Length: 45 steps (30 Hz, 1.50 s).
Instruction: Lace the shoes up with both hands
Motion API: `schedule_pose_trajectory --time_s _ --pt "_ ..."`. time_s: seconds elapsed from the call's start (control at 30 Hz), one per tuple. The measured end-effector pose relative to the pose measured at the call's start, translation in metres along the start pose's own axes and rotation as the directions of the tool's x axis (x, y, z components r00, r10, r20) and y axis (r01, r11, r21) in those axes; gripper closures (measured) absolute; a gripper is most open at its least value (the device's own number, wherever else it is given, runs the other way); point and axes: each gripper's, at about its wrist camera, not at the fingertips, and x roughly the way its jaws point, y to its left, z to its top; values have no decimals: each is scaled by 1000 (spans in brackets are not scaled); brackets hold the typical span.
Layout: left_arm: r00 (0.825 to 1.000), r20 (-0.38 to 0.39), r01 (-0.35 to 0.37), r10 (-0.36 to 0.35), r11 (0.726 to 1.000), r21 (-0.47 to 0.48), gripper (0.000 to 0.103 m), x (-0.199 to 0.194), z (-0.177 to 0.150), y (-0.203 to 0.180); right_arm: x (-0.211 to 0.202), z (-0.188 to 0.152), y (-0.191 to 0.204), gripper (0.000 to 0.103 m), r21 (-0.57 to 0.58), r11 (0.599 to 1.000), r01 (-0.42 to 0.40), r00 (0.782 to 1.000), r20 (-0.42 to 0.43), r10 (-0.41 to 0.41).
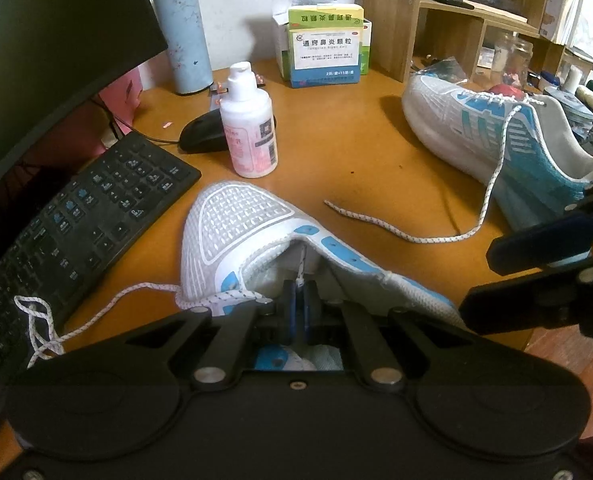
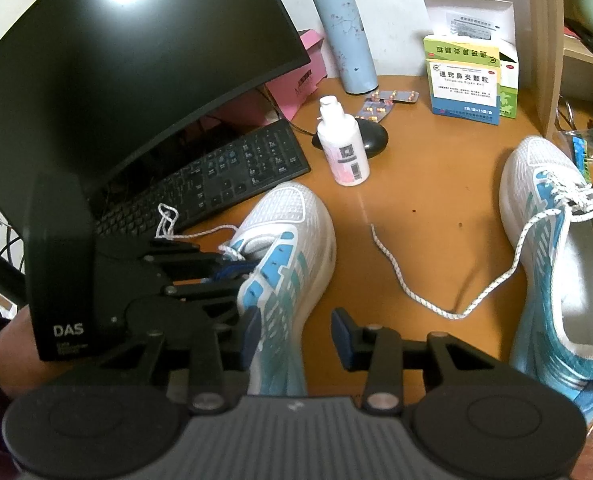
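A white and blue shoe lies on the orange desk, toe pointing away, and shows again in the right wrist view. My left gripper is shut on a white speckled lace inside the shoe's opening; it also shows from the side. The lace's other part trails left over the keyboard's edge. My right gripper is open astride the shoe's side: its left pad is against it and its right pad stands apart. A second, laced shoe lies at the right, its loose lace on the desk.
A black keyboard and a curved monitor fill the left. Behind the near shoe stand a white pump bottle, a black mouse, a blue flask and medicine boxes. A wooden shelf is at the back right.
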Motion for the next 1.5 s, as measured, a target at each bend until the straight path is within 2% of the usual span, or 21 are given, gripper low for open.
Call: schedule_pose_trajectory --time_s 0.43,0.67,1.13,1.23,1.5 --pt "999 31 21 -21 1000 -23 102 3 -1 3 -1 -1 0 63 10 1000 3 1000 -1 -3" --pt "999 31 39 -41 998 51 102 6 -1 -1 1 0 -1 63 15 1000 0 1000 -8 1" --pt "992 122 28 -30 999 20 102 4 -2 3 0 -1 -4 61 29 1000 3 1000 -13 -3" --pt "989 137 49 -47 999 -12 102 3 -2 7 0 1 -5 61 33 999 3 1000 -11 -3" --pt "986 160 51 -54 998 25 102 0 -3 3 8 18 -6 61 47 999 -7 1000 22 6"
